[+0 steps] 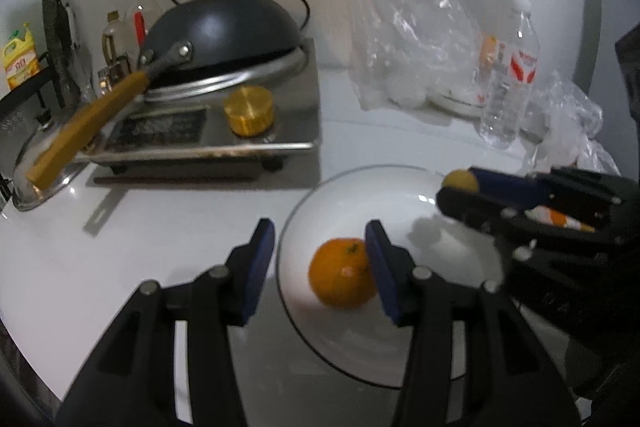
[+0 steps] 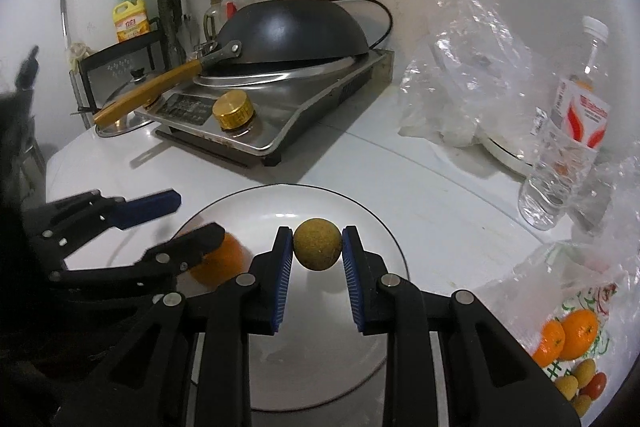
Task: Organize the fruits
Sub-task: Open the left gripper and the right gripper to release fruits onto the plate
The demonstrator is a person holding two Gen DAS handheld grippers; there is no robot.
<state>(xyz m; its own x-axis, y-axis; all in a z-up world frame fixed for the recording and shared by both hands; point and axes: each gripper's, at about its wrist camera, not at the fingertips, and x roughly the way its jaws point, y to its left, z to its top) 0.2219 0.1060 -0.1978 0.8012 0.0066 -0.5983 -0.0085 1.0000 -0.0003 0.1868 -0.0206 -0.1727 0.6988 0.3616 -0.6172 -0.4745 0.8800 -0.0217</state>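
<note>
One round rough-skinned longan (image 2: 318,245), glossy plate (image 2: 384,223)

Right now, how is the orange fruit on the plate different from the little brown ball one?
The orange is bigger and bright orange; the brown fruit is smaller and dull yellow-brown. The orange lies on the white plate, while the brown fruit is pinched between the right gripper's jaws above it. The left gripper's jaws stand apart around the orange. Both fruits are round.
</note>
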